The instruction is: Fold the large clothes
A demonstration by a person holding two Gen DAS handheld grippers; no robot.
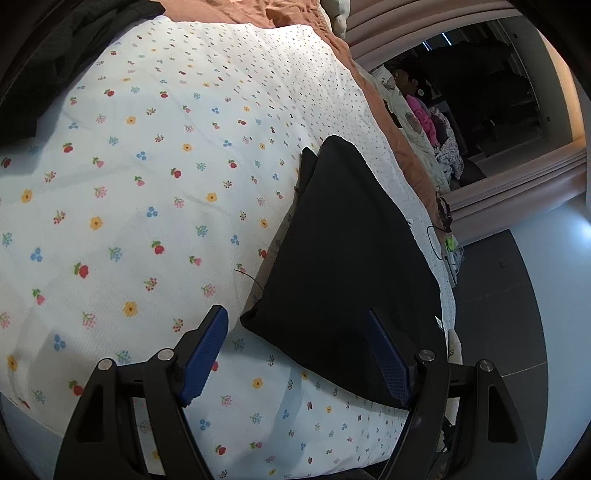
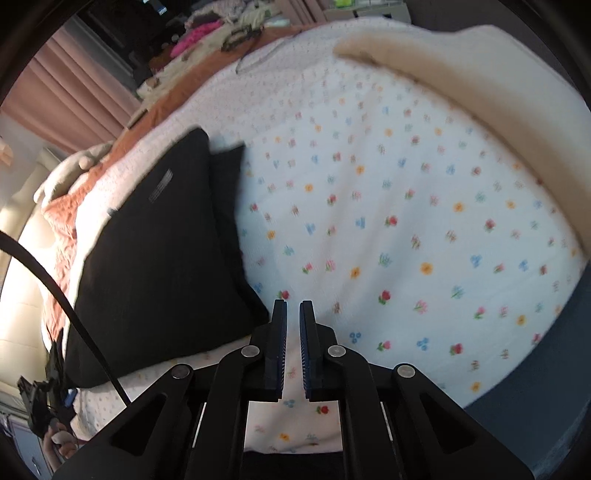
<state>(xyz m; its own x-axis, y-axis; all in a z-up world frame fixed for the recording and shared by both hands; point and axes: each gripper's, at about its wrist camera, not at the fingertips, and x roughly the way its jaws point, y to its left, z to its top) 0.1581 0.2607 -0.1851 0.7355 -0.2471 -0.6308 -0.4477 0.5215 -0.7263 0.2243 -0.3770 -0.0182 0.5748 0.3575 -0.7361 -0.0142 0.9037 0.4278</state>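
A folded black garment (image 1: 343, 266) lies flat on the white floral bedspread (image 1: 147, 177) near the bed's right edge. My left gripper (image 1: 297, 319) is open and empty, hovering over the garment's near corner. In the right wrist view the same black garment (image 2: 155, 258) lies at the left on the bedspread (image 2: 388, 221). My right gripper (image 2: 292, 308) has its jaws nearly together with a narrow gap and holds nothing; it sits just right of the garment's near corner.
Another dark garment (image 1: 55, 55) lies at the far left of the bed. An orange quilt (image 1: 288, 14) covers the bed's far end. A cream pillow (image 2: 480, 85) lies at the right. Clothes are piled (image 1: 424, 118) by the curtain. Cables (image 1: 443, 236) hang by the bed edge over grey floor.
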